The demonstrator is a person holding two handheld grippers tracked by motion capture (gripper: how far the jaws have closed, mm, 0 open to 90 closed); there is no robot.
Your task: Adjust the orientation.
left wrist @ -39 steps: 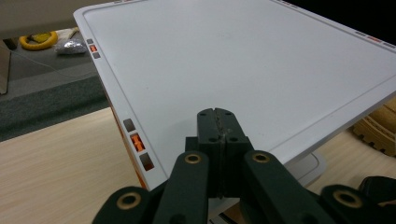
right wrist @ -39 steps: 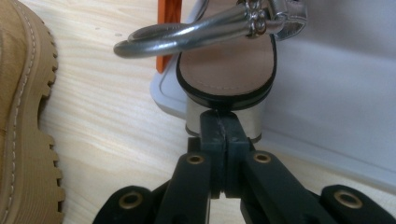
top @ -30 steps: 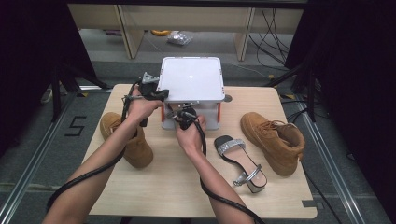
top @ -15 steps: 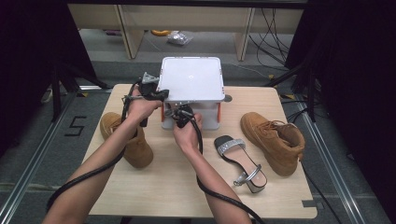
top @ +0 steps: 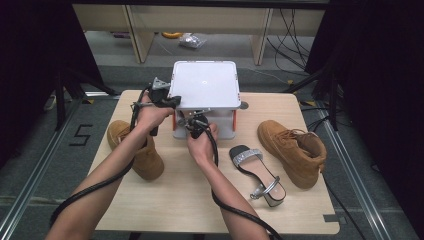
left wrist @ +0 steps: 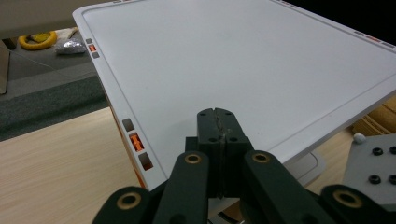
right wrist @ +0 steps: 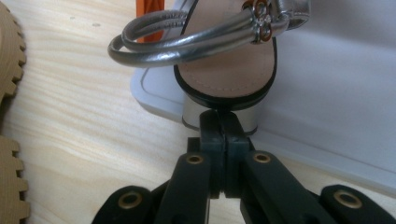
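A white two-level stand [top: 205, 82] with orange posts sits at the back middle of the table. My left gripper [top: 174, 101] is shut and empty at the front left corner of its top panel [left wrist: 243, 60], its tips [left wrist: 218, 116] just above the panel. My right gripper [top: 195, 119] is shut low in front of the stand. Its tips [right wrist: 219, 116] are right at the block heel of a silver strappy sandal [right wrist: 224, 70] that stands on the stand's lower tray [right wrist: 327, 116]. A matching silver sandal [top: 257, 172] lies on the table to the right.
One tan boot [top: 140, 152] lies at the left under my left forearm, another tan boot [top: 295, 150] at the right. Black cables trail from both grippers off the wooden table's [top: 165, 205] front edge. A grooved tan sole [right wrist: 9, 60] shows at the left of the right gripper view.
The right gripper has edged slightly to the left in front of the stand. The left hand has stayed where it was.
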